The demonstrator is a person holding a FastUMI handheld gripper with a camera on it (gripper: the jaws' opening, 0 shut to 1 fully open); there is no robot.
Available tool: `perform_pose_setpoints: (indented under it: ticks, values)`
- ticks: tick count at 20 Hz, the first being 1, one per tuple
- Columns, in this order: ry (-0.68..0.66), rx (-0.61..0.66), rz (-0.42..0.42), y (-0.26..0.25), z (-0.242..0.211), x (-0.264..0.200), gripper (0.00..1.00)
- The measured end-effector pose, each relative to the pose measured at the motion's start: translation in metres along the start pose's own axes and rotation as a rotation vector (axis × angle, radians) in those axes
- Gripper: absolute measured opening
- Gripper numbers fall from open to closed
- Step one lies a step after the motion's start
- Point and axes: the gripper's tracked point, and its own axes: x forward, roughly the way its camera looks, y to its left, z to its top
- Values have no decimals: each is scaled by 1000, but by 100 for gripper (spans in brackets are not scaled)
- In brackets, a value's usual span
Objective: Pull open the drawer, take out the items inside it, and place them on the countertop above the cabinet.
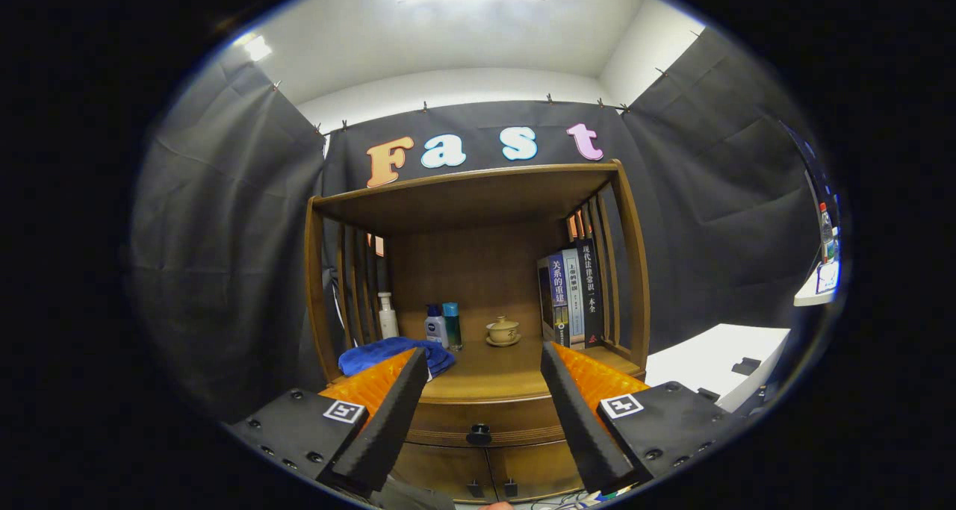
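The hand-held gripper (482, 361) is hovering in front of a wooden cabinet (478, 271), its two fingers spread wide apart, gripping nothing and touching nothing. Between the fingers, and a little beyond them, the drawer (485, 419) is sitting fully closed under the countertop, its small dark knob (479, 434) showing in the gap. What the drawer is holding cannot be told, since its front is shut. Below it, two lower cabinet doors (485, 471) are sitting closed as well.

The table (485, 379), the countertop above the drawer, is carrying several things. A blue cloth (385, 353) is lying crumpled just past the left finger. Behind it a white pump bottle (387, 316) is standing upright by the slatted side. Near the middle, a white bottle with a blue cap (435, 325) and a teal bottle (452, 325) are standing just beside each other. To their right a small lidded cup on a saucer (503, 331) is resting, its lid on. A row of books (571, 297) is standing upright against the right slats.
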Motion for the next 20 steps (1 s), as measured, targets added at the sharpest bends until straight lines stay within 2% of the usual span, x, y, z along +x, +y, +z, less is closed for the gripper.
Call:
perform_pose_setpoints:
  ticks: [8, 12, 16, 20]
  values:
    - [3, -2, 9, 5, -5, 3, 99]
    - [21, -16, 11, 0, -24, 13, 99]
    - [59, 35, 17, -12, -67, 38, 99]
    - [206, 74, 46, -8, -147, 58, 98]
